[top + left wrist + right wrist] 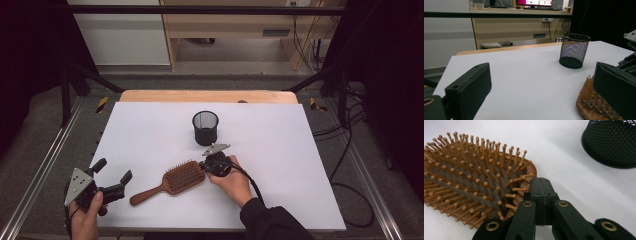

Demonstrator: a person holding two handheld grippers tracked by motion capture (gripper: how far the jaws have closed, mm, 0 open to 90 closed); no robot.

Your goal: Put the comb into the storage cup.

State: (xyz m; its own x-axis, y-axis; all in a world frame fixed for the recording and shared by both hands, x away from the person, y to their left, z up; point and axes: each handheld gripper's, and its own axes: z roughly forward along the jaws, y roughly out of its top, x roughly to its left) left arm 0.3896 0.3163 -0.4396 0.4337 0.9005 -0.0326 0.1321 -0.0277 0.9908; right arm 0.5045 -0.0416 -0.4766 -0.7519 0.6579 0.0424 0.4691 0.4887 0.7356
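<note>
The right gripper (541, 182), jaws clenched on nothing, touched the head of the hairbrush (172, 181) lying bristles-up near the bench's (280, 200) front edge, apparently to nudge it; the left gripper (112, 175) waited released near the front-left corner; a mesh cup (205, 128) stood mid-bench.

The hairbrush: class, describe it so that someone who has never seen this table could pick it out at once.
On the white table, look near the front edge, in front of the black mesh cup. The hairbrush lies flat there, bristles up, handle pointing left. It is the one wooden, brown thing with peg bristles.
</note>
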